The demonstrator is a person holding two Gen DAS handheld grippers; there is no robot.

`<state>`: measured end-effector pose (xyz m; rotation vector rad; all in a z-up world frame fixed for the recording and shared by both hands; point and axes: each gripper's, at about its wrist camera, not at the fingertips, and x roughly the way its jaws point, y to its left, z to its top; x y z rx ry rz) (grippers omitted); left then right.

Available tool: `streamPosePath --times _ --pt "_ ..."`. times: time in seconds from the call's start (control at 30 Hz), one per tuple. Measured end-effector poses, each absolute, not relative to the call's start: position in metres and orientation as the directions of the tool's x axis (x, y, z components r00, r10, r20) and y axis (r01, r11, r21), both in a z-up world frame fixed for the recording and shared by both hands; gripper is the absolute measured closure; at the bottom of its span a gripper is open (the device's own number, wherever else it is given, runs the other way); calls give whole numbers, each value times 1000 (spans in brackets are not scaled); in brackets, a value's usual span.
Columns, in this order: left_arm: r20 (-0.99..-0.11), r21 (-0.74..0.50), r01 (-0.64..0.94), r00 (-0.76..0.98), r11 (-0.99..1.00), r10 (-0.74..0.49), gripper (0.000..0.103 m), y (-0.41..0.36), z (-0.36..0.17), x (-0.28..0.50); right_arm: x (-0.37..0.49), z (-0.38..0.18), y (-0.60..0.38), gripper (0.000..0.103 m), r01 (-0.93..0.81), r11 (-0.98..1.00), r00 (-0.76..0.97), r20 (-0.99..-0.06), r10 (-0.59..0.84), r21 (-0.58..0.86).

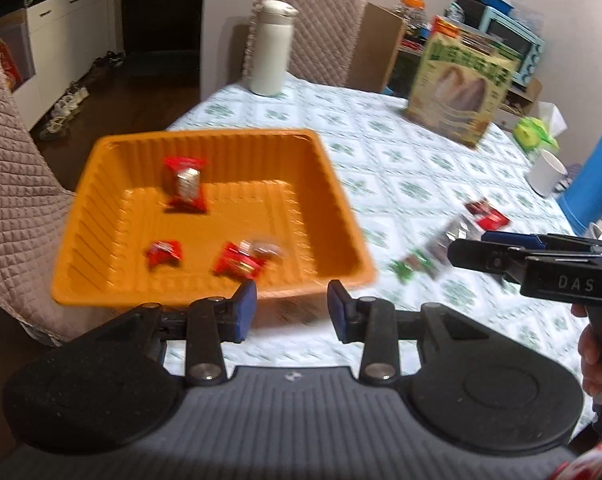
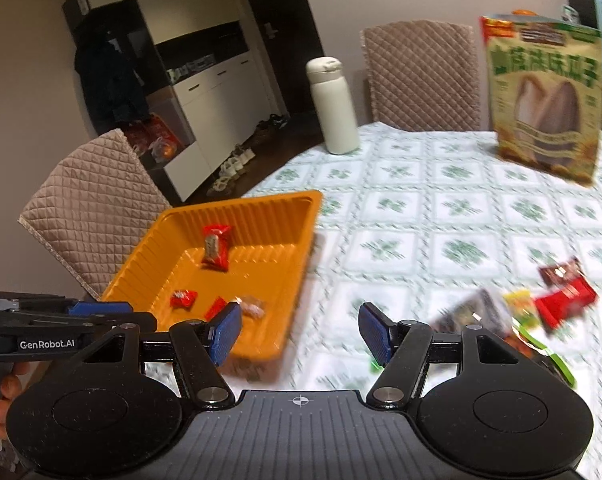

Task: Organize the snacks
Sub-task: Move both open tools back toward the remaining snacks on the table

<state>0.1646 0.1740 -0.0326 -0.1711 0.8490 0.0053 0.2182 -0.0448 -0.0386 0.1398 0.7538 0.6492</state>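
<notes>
Snacks half sorted: both grippers empty between tray and pile.
Left gripper (image 1: 292, 309) narrowly parted, right gripper (image 2: 300, 333) wider; orange tray (image 1: 333, 196) collects wrapped snacks (image 1: 185, 184), loose packets (image 2: 565, 292) wait right.

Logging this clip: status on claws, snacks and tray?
Left claw and right claw open, empty. Orange tray holds four snacks; loose snacks on tablecloth. Nothing blocking.

An orange ribbed plastic tray (image 1: 205, 148) is set on the table near its edge. Four small snacks are held in it: a red packet (image 1: 185, 184) propped near the back, two smaller red packets (image 1: 164, 252) (image 1: 237, 264) toward the front, and a clear-wrapped piece (image 1: 267, 248). More red, dark and green packets (image 2: 541, 308) are scattered on the cloth, blurred, well apart from the tray.
</notes>
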Motion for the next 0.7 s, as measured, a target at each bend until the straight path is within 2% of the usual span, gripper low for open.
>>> streamPosePath --times 0.3,0.7 --pt "-763 -152 9 634 988 -123 68 104 -45 160 191 -45 -109 38 -436 841 564 -632 532 320" --pt "-766 -104 62 631 993 -120 68 55 -51 177 184 -62 -177 38 -327 867 582 -643 497 375"
